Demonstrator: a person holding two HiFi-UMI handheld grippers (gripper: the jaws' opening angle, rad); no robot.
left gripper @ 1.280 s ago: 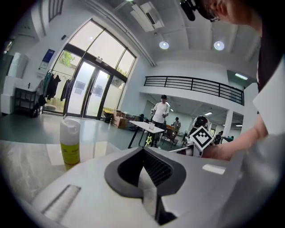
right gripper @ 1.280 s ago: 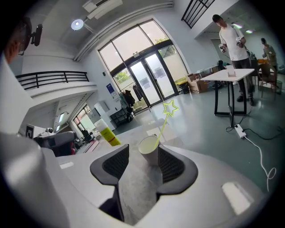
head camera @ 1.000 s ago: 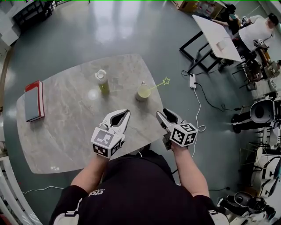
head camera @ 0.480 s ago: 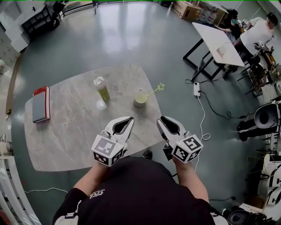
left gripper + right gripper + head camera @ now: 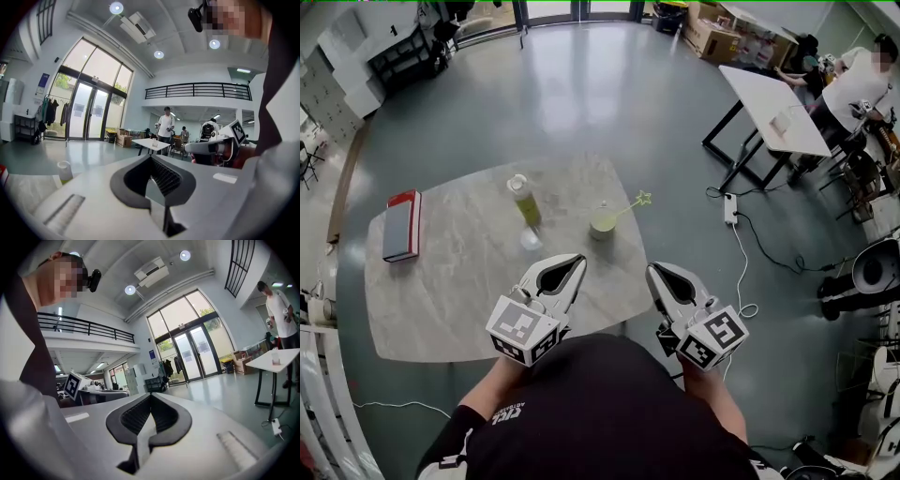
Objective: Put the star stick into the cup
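the star stick (image 5: 630, 205) is seen standing in the cup (image 5: 603, 224), its shaft leaning out over the rim toward 2 o'clock, with the star at the upper end clear of the table edge. the cup is placed on the marble table (image 5: 459, 300), near its far right part. a green bottle (image 5: 524, 201) with a pale cap is set upright at about 9 o'clock from the cup, apart from it, and a red-edged book (image 5: 401, 225) is laid flat well off at the table's left end. the left gripper (image 5: 572, 265) is held above the near table edge, at about 7 o'clock from the cup, and the right gripper (image 5: 657, 273) at about 5 o'clock, past the table's edge; neither is in contact with the cup or the stick. in each gripper view the jaws are seen brought together at their tips, with nothing held between them. the task is judged done as far as can be shown: the stick is lodged in the cup, both claws are closed and empty, and nothing more appears to be left except drawing away.
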